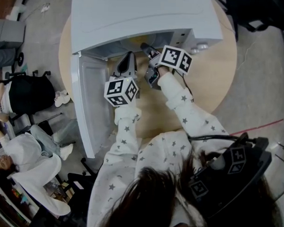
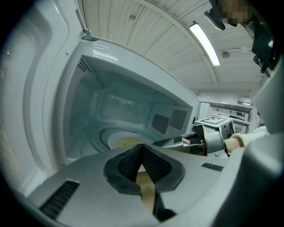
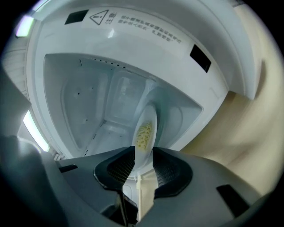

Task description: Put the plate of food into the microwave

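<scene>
The white microwave [image 1: 136,17] stands on a round wooden table [image 1: 213,76] with its door [image 1: 89,99] swung open to the left. A white plate [image 3: 145,133] with yellow food lies on the floor of the cavity. It also shows low in the left gripper view as plate [image 2: 122,141]. My right gripper [image 3: 143,162] reaches into the opening. Its jaws stand apart on either side of the plate's near rim, and the pads do not press on it. My left gripper [image 2: 142,148] hovers at the cavity's left front, tips together, with nothing in it. Both grippers, left [image 1: 127,59] and right [image 1: 146,48], show at the microwave's mouth.
The open door blocks the left side of the table. Bare table lies to the right of the microwave and in front of it. People sit on the floor at the far left [image 1: 24,162], away from the table. The cavity walls [image 3: 88,106] closely surround the plate.
</scene>
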